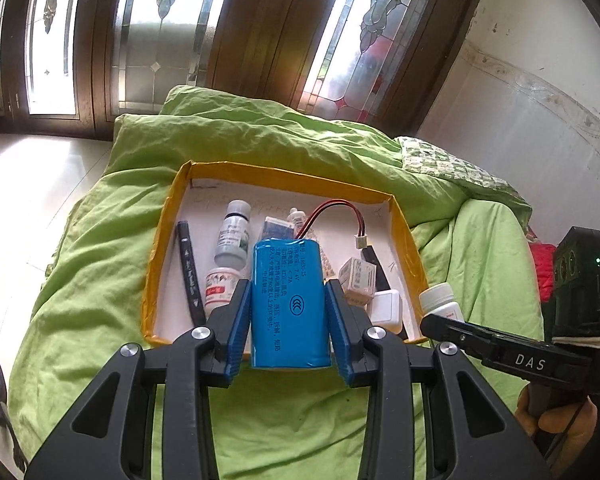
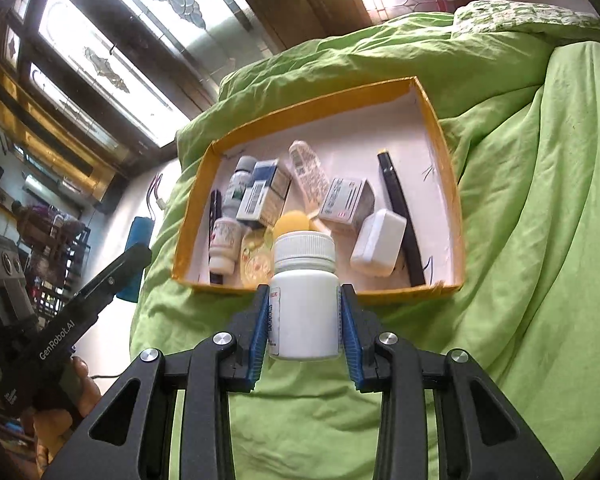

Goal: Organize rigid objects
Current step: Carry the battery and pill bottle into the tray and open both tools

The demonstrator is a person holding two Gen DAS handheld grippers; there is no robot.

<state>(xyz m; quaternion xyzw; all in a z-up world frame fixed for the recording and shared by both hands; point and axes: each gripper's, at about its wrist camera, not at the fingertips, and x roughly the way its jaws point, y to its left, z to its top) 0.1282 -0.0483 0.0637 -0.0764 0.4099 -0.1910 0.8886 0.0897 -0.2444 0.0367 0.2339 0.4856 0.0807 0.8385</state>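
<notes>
My left gripper [image 1: 288, 300] is shut on a blue battery pack [image 1: 290, 304] with red and black wires, held above the near edge of the yellow-rimmed box [image 1: 156, 264]. My right gripper [image 2: 304, 304] is shut on a white pill bottle [image 2: 305, 304], held just in front of the box's near wall [image 2: 400, 292]. The box holds small bottles [image 2: 224, 244], cartons [image 2: 346, 202], a white adapter [image 2: 378, 242] and black pens [image 2: 400, 208]. The right gripper and its bottle [image 1: 440, 300] show at the right in the left wrist view. The left gripper with the battery [image 2: 138, 240] shows at the left in the right wrist view.
The box lies on a rumpled green quilt [image 1: 280, 140] over a bed. A patterned pillow [image 1: 452, 168] lies at the back right by the white wall. Stained-glass windows in wooden frames [image 1: 256, 32] stand behind. Pale floor [image 1: 16, 184] lies to the left.
</notes>
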